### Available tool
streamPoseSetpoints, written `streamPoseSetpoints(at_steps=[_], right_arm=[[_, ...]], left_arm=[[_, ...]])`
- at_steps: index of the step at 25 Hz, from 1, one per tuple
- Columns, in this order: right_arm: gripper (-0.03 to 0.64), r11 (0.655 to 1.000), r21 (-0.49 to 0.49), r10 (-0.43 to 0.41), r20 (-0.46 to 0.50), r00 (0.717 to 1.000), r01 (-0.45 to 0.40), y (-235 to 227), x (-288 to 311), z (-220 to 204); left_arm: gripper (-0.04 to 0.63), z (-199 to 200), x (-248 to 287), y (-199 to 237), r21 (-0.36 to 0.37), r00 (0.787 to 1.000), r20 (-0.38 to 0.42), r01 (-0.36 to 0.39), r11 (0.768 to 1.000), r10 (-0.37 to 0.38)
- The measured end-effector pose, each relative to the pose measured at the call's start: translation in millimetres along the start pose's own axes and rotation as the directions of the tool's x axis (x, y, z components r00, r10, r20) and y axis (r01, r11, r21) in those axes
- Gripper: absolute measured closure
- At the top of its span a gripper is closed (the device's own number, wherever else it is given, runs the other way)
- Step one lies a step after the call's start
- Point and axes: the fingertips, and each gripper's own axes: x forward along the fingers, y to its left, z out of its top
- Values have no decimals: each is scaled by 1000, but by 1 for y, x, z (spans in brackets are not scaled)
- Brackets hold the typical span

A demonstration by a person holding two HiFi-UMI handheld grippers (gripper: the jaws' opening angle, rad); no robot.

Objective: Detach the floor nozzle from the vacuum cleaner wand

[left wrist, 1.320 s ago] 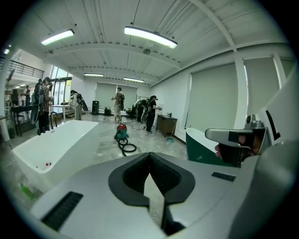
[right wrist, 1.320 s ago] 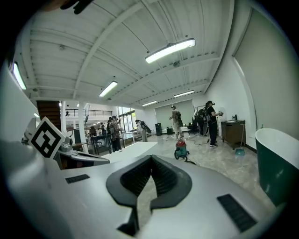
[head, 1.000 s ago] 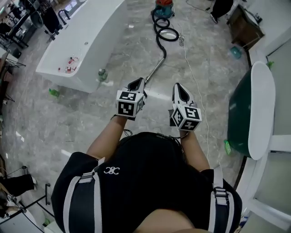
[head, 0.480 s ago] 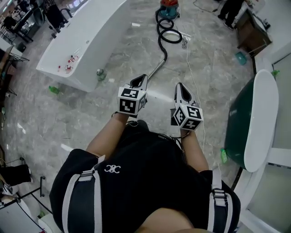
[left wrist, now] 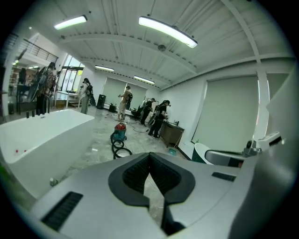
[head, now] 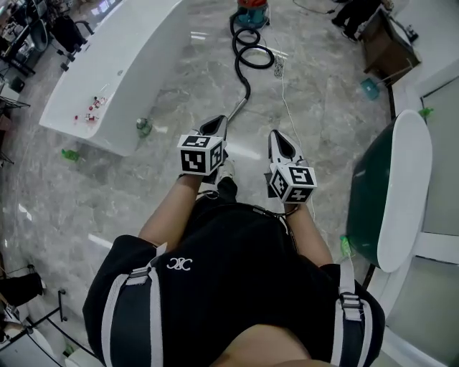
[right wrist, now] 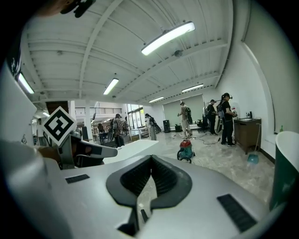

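left hand-held gripper (head: 219,122): jaws together, the ribbed pads meeting with nothing between them (its own view shows only floor through the slit below); held low in front of the person, pointing ahead and a little down.
right hand-held gripper (head: 275,135): jaws likewise together and empty; level with the left one and apart from it.
vacuum cleaner (head: 251,8): red-and-teal canister standing on the floor well ahead, at the top edge of the head view.
hose (head: 252,56): black, coiled in loops just in front of the canister, then running toward the person.
wand (head: 239,109): metal tube on the floor, carrying on from the hose; its near end passes behind the left hand-held gripper.
floor nozzle: cannot be made out (the wand's near end is covered).
white tub (head: 122,64): long, left of the hose, small items on its rim.
green tub (head: 369,193): at the right, with a white rim.
floor (head: 179,86): grey marble; a white cable (head: 285,100) lies beside the wand and a green bottle (head: 69,154) near the white tub.
people (left wrist: 156,119): several, standing far off.
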Motion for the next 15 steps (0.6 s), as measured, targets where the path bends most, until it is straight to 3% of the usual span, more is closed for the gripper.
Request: streamPoseSetpoints(at_steps=[8,15], right_arm=[[607,997,-61,39,-27,999,-40,-24,108,49],[607,988,-112,95,-93,991,-105,-38,212,78]], left_arm=[[586,38,91,78,-195,999,-33,-4,981,-2],[586,86,153,144,-249,999,-14,-34,968,31]])
